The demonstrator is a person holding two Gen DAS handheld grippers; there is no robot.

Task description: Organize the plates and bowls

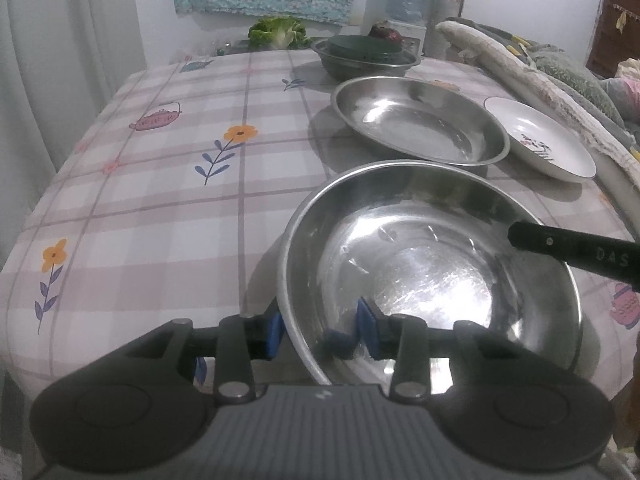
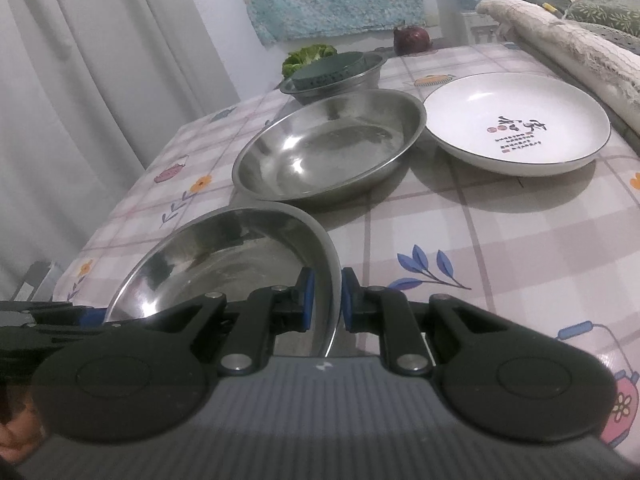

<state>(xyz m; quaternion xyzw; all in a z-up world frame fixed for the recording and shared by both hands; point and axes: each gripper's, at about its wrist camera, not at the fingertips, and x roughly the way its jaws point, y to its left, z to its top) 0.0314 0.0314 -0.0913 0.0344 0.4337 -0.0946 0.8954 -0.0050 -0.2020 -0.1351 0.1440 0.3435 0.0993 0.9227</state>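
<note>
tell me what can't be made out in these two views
- Left wrist view: near rim of the held steel plate is hidden behind the left gripper.
- Left wrist view: right gripper is cut off by the right edge.
- Both views: what lies under the dark green dish in the steel bowl is covered.
- Right wrist view: print on the white plate is too small to read.

- Steel plates, I count two: near one [image 1: 432, 264] [image 2: 224, 268], middle one [image 1: 420, 120] [image 2: 328, 148].
- White ceramic plate, one, right [image 1: 540, 136] [image 2: 516, 120].
- Steel bowl, one, far [image 1: 366, 60] [image 2: 336, 80], with one dark green bowl [image 1: 360, 46] [image 2: 328, 68] inside.
- Grippers I work, two.
</note>
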